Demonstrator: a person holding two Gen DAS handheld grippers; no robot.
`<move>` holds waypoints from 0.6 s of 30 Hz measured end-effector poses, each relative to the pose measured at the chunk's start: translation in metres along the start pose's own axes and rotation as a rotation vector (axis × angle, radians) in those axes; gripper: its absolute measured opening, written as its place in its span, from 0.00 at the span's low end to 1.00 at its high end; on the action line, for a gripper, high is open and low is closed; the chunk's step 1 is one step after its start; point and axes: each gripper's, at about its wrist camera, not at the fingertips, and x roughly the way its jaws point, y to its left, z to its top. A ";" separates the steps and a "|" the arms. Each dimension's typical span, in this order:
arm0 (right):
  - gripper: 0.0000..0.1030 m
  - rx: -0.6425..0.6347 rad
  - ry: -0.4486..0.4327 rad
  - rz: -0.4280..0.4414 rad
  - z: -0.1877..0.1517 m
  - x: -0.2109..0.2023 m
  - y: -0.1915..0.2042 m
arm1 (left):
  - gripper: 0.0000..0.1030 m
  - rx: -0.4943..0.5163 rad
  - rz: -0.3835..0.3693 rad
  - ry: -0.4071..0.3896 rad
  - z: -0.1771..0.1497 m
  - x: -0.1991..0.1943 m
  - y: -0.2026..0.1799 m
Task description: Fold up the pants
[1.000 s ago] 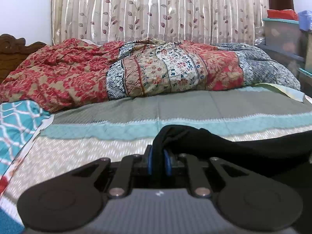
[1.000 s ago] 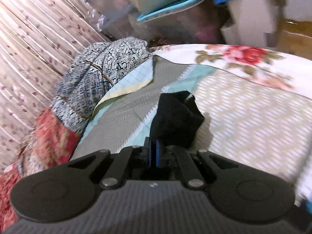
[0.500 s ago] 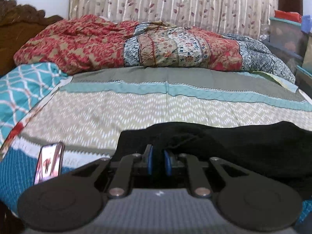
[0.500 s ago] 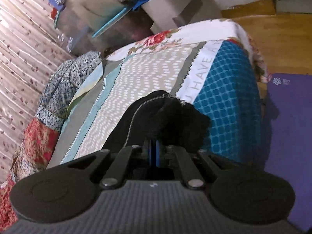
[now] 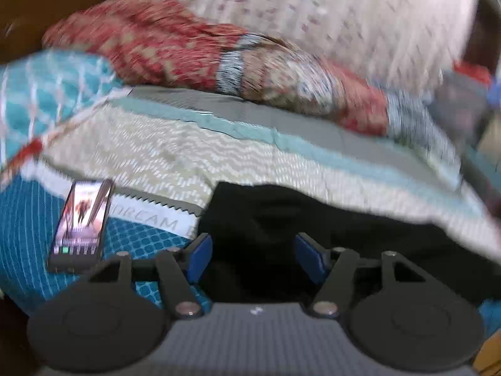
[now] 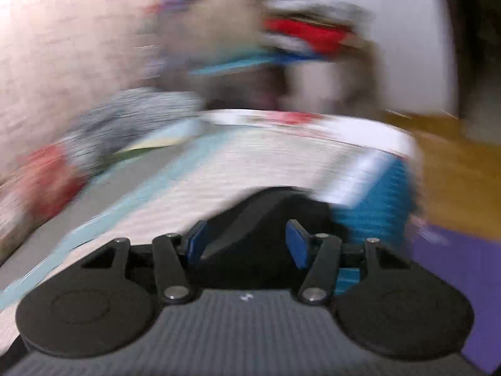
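The black pants (image 5: 313,219) lie along the near edge of the bed (image 5: 194,153), running off to the right in the left wrist view. My left gripper (image 5: 253,257) hangs over their left end; its jaws are opening, the blue pads (image 5: 200,255) stand apart and do not press the cloth beneath them. In the right wrist view the other end of the black pants (image 6: 266,216) lies by the bed's corner. My right gripper (image 6: 247,244) is over it, jaws opening too, blue pads (image 6: 297,244) off the cloth. Both views are blurred.
A phone (image 5: 81,222) with a lit screen lies on the blue bedsheet border left of the pants. A red patterned quilt (image 5: 194,50) is heaped at the far side before a curtain (image 5: 328,15). Right of the bed are a purple mat (image 6: 454,282), wooden floor (image 6: 454,169) and stacked storage boxes (image 6: 281,47).
Both grippers let go of the black pants and their pads spread apart. Both drew back toward the bed's near edge, laying the pants down there; the phone came into view.
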 end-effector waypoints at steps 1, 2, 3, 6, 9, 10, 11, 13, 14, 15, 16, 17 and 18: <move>0.56 -0.056 0.040 0.109 -0.002 0.001 0.022 | 0.68 -0.066 -0.019 -0.001 0.005 -0.001 0.013; 0.56 -0.114 0.087 0.221 -0.005 0.002 0.045 | 0.71 -0.122 -0.031 0.001 0.008 0.000 0.023; 0.56 -0.187 0.140 0.336 -0.012 0.004 0.073 | 0.73 -0.182 -0.039 0.006 0.011 0.003 0.035; 0.61 -0.411 0.267 0.624 -0.043 0.001 0.157 | 0.73 -0.320 -0.085 0.052 0.013 0.019 0.057; 0.64 -0.610 0.366 0.853 -0.084 -0.010 0.232 | 0.79 -0.427 -0.150 0.119 0.008 0.042 0.069; 0.64 -0.673 0.382 0.912 -0.098 -0.014 0.252 | 0.81 -0.447 -0.157 0.139 0.007 0.050 0.071; 0.64 -0.725 0.385 0.953 -0.109 -0.018 0.269 | 0.82 -0.452 -0.158 0.152 0.005 0.056 0.071; 0.66 -0.830 0.389 1.010 -0.132 -0.024 0.300 | 0.87 -0.455 -0.152 0.182 0.003 0.069 0.070; 0.66 -0.876 0.397 1.029 -0.142 -0.024 0.314 | 0.87 -0.457 -0.158 0.195 0.002 0.074 0.069; 0.67 -0.915 0.403 1.034 -0.151 -0.024 0.325 | 0.87 -0.456 -0.161 0.199 0.002 0.079 0.068; 0.66 -0.949 0.404 1.015 -0.159 -0.020 0.335 | 0.79 -0.451 -0.150 0.196 0.002 0.082 0.066; 0.64 -0.976 0.409 0.989 -0.165 -0.018 0.343 | 0.69 -0.439 -0.139 0.192 0.002 0.086 0.063; 0.40 -0.990 0.426 0.971 -0.169 -0.012 0.348 | 0.48 -0.421 -0.128 0.192 0.003 0.089 0.061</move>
